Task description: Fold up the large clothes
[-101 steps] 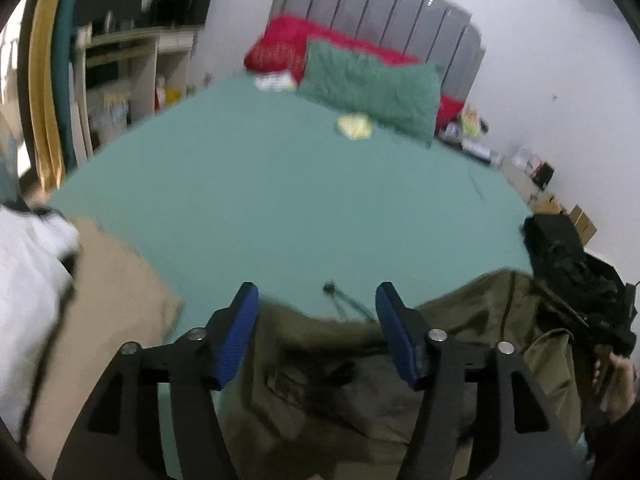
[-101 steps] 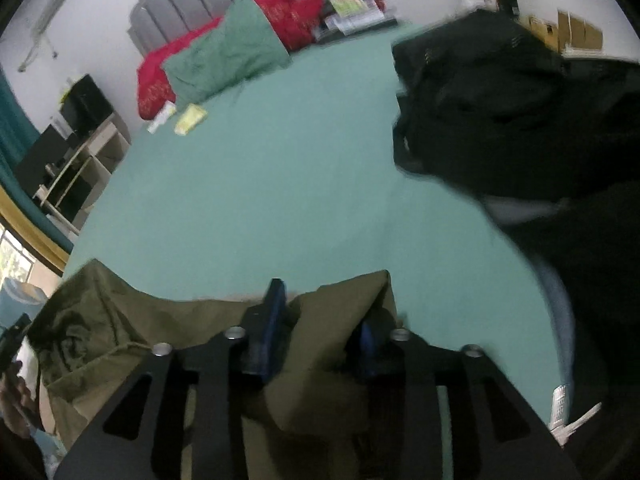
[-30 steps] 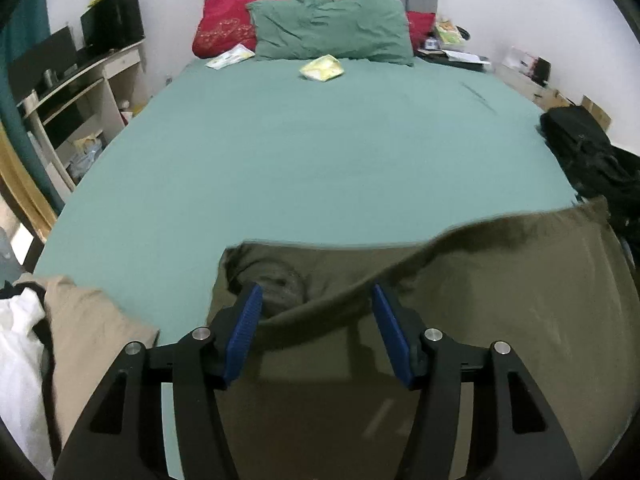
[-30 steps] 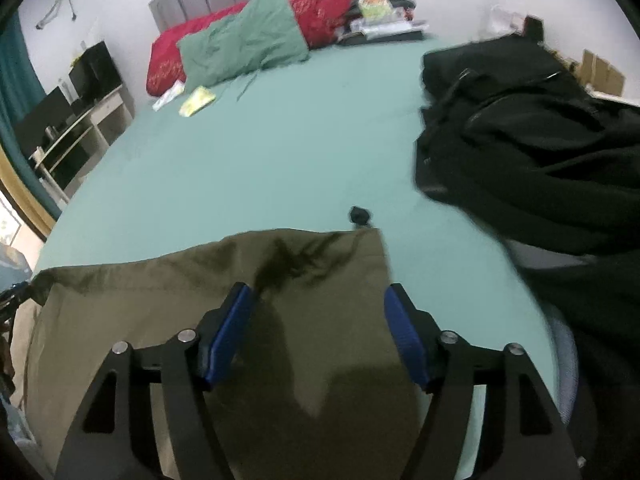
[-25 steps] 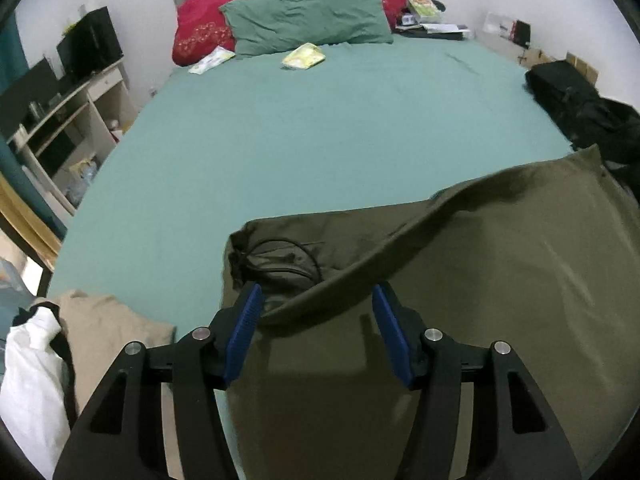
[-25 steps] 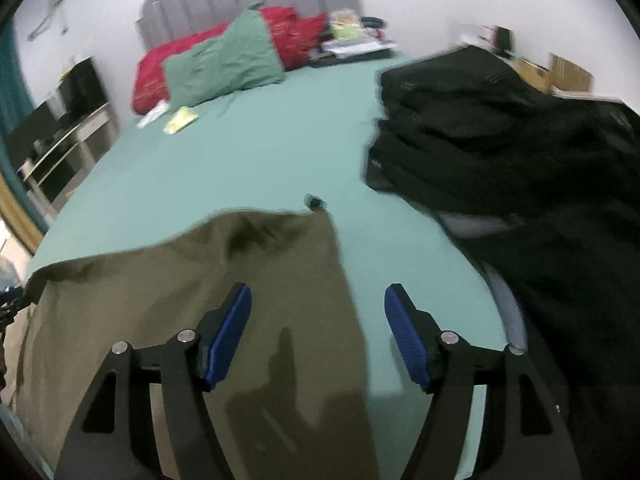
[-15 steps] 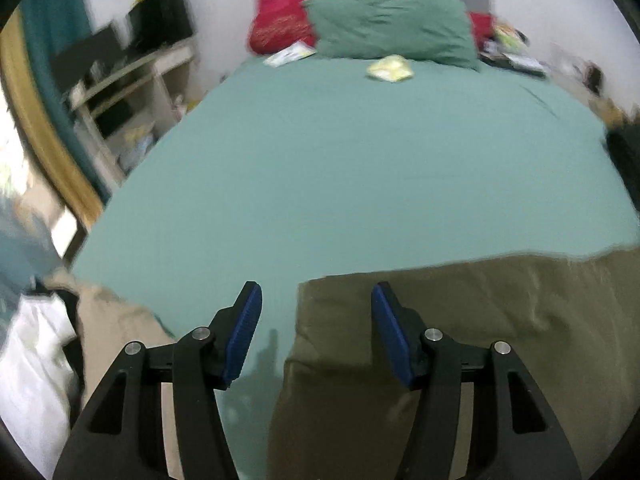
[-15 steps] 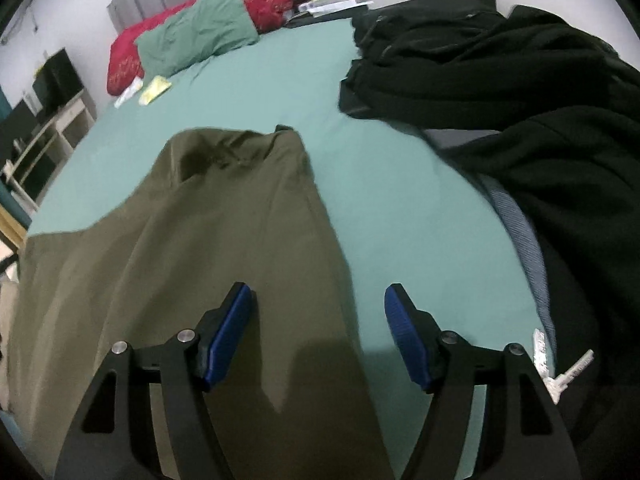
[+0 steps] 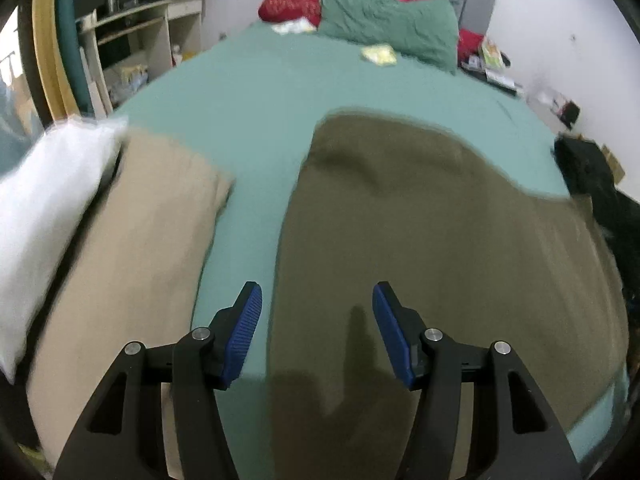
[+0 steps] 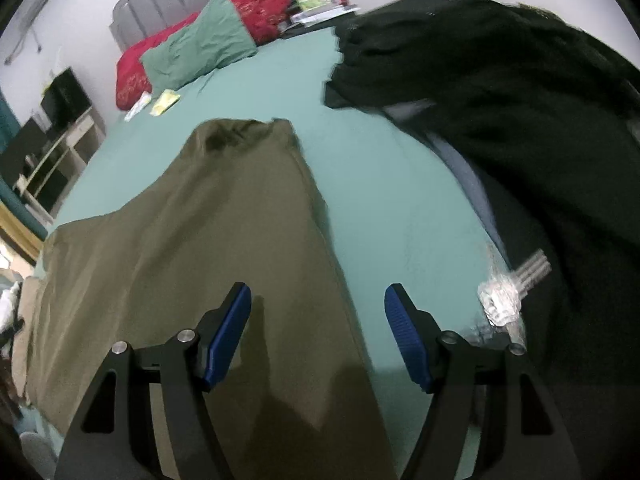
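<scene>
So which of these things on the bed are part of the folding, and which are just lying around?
Part of the job:
- olive garment
- left gripper, right gripper, both open

Just lying about:
- black clothes pile
- beige garment
- green pillow
- red pillow

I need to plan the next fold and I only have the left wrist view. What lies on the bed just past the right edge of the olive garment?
Observer: A heap of black clothes, apart from the olive garment, with a strip of bare green sheet between them.
Operator: Anything small on that strip?
Observer: Yes, a crinkled clear wrapper lies at the foot of the black heap.
Operator: Is the right gripper holding cloth?
Observer: No. The right gripper is open, above the garment's right edge, with nothing between its pads.
</scene>
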`<state>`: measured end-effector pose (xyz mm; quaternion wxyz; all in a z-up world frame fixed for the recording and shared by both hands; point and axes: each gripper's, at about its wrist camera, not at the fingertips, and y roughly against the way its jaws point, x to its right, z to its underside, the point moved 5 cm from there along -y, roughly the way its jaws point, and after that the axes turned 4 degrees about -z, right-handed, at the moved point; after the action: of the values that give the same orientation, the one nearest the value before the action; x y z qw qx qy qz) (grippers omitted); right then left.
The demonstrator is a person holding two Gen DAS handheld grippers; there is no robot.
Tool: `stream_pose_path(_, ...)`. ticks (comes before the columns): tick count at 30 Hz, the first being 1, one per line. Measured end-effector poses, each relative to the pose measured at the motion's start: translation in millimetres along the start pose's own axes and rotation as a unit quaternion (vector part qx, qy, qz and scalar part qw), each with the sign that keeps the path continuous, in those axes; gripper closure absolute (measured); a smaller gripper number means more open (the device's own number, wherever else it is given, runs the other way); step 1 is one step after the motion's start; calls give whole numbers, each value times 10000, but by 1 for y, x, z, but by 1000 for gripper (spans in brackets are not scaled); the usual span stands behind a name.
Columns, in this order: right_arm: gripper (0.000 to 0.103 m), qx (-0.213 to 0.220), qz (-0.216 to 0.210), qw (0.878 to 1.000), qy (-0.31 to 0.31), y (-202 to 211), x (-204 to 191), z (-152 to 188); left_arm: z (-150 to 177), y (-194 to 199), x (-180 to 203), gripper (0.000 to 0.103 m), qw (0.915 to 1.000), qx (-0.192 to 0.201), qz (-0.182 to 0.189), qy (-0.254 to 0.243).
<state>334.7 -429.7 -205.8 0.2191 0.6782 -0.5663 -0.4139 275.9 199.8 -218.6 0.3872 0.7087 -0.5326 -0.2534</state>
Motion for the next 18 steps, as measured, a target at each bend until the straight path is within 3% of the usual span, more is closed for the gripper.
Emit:
stream_pose_path(4, 34, -141, -264, 9990, -328, 18, 8, 47, 45, 0, -3, 37, 9996, -265, 92, -4)
stream_pose_path(8, 37, -301, -601, 9945, -802, 14, 12, 79, 60, -6, -2, 35, 9989, -369, 201, 196)
stream_pose_path(9, 42, -262, -752, 9921, -965, 13, 15, 81, 60, -9, -2, 35, 9983, -443, 236, 310)
stream_pose_path(10, 57, -262, -930, 9897, -1053, 11, 15, 82, 64, -12, -4, 35, 9966, -562, 293, 518)
stream_pose_path(12, 68, -398, -1188, 9852, -1170, 7, 11, 87, 74, -16, -6, 35, 9921, -832, 393, 852)
stream_pose_path(13, 81, -372, -1266, 9841, -1186, 9, 9, 87, 76, -14, -4, 35, 9933, -769, 371, 782)
stream_pose_path(16, 88, -206, -1306, 9829, -1279, 19, 4, 90, 79, -5, 9, 76, 9949, -657, 638, 412)
stream_pose_path(18, 90, -23, -1180, 9857, -1206, 34, -3, 88, 79, 5, 13, 86, 9975, -449, 512, 194)
